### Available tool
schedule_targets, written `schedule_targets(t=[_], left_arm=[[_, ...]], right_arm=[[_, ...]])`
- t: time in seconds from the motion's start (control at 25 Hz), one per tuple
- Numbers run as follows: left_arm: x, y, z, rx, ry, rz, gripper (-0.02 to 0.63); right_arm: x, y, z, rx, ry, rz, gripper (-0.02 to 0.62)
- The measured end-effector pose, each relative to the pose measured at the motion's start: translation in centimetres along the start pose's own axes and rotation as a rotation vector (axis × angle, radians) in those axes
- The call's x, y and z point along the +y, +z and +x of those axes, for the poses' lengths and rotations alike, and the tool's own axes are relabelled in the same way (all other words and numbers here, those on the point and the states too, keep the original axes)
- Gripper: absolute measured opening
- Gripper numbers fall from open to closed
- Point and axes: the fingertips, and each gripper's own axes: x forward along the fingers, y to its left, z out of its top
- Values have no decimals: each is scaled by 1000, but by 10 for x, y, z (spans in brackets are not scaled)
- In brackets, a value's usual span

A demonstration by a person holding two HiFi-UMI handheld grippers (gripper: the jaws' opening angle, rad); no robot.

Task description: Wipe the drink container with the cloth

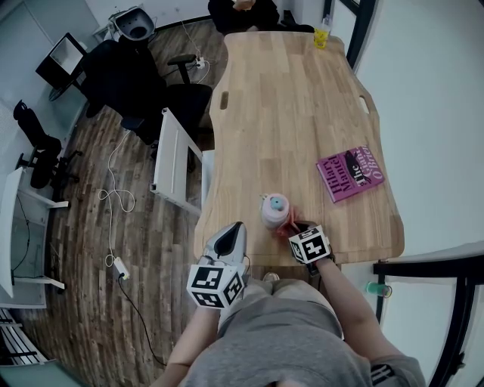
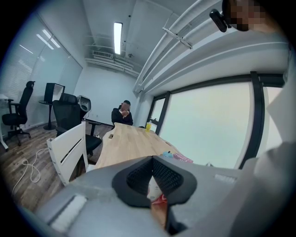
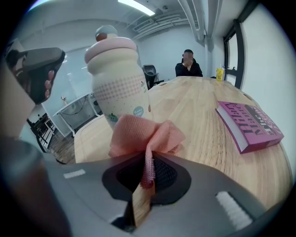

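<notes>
The drink container (image 1: 274,210), a pale pink tumbler with a pink lid and teal knob, stands upright near the front edge of the wooden table (image 1: 287,98). In the right gripper view it rises just past the jaws (image 3: 118,78). My right gripper (image 1: 296,229) (image 3: 148,159) is shut on a pink cloth (image 3: 143,134), which bunches up against the container's lower side. My left gripper (image 1: 239,227) (image 2: 151,159) hangs to the left of the container at the table's edge, its jaws together with nothing between them. Only the container's top (image 2: 168,155) shows over its body.
A pink book (image 1: 349,172) (image 3: 252,122) lies on the table's right side. At the far end stands a yellow cup (image 1: 321,35), with a person (image 1: 243,11) seated there. A white chair (image 1: 172,162) and black office chairs (image 1: 125,75) stand left of the table.
</notes>
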Motion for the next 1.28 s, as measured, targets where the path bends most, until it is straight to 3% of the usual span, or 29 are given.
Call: schedule_targets(t=[0.24, 0.6, 1.0, 1.28], left_arm=[[-2, 0, -3, -3, -6, -1, 5], [-6, 1, -9, -1, -50, 5, 5], [3, 6, -17, 30, -158, 35, 4], [10, 14, -17, 69, -270, 65, 5]], right_arm=[[-2, 1, -7, -24, -16, 27, 29], [-3, 10, -68, -204, -94, 154, 29], [30, 37, -146, -423, -231, 232, 29], [60, 66, -177, -519, -342, 248, 29]])
